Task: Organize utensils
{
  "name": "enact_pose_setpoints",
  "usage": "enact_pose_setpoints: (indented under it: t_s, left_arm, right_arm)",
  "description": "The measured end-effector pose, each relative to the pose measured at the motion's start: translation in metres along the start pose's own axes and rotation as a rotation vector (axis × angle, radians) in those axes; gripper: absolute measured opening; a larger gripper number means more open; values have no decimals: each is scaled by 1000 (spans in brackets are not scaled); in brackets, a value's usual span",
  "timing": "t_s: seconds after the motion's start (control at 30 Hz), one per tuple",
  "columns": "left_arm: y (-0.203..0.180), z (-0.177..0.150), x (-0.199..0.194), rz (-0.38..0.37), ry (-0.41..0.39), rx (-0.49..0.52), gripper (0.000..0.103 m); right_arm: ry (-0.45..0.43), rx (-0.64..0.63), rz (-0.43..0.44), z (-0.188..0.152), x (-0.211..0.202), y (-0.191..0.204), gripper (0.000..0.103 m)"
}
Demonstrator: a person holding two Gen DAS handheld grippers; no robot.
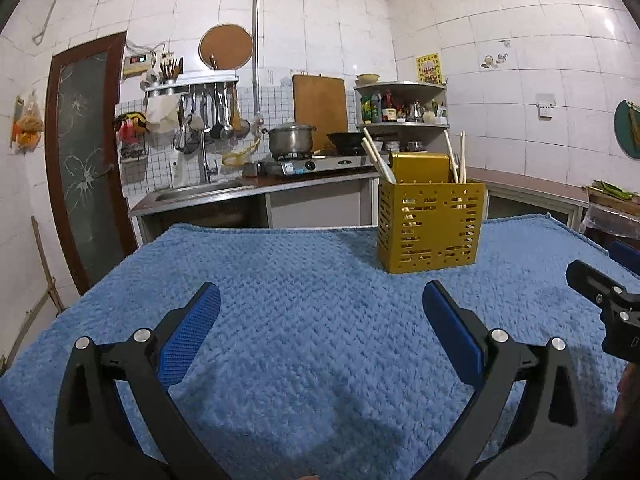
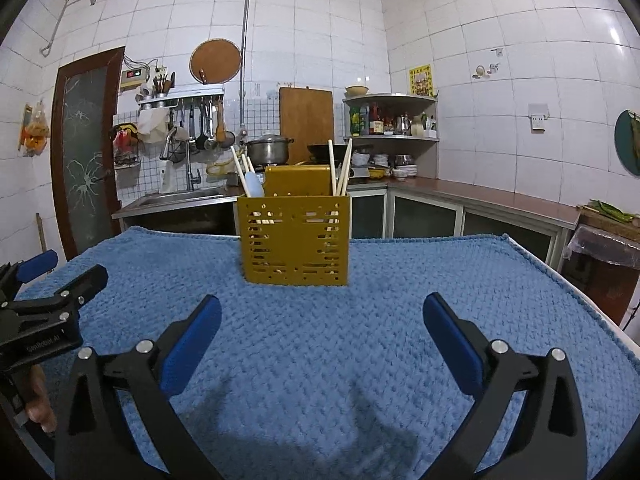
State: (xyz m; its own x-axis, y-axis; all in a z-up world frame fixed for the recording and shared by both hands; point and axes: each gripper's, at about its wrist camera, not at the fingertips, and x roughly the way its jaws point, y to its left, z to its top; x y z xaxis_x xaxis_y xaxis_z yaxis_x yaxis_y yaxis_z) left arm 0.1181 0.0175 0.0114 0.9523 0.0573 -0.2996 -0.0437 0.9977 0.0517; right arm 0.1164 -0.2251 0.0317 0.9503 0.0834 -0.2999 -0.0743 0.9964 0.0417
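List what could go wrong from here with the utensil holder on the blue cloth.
1. The yellow utensil holder is tall and stands on a soft knitted blue cloth; a push from either claw could tip it.
2. The chopsticks lean out above its rim, so a claw coming in high might knock them out.
3. The left claw and right claw, both open, sit close together and could collide.

Left gripper (image 1: 321, 308): jaws standing wide apart, nothing sitting between the blue pads (image 1: 188, 340). Right gripper (image 2: 322, 320): hanging just beside it, jaws likewise gaping and empty, pointing slightly downward.
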Motion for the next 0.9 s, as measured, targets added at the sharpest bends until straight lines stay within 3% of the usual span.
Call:
enact_pose_setpoints:
  t_s: [0.9]
  left_arm:
    - [3,-1,-4,-12,-10,-14,98]
  right_arm:
    - [-11,2,-15,0,-3,-3,98]
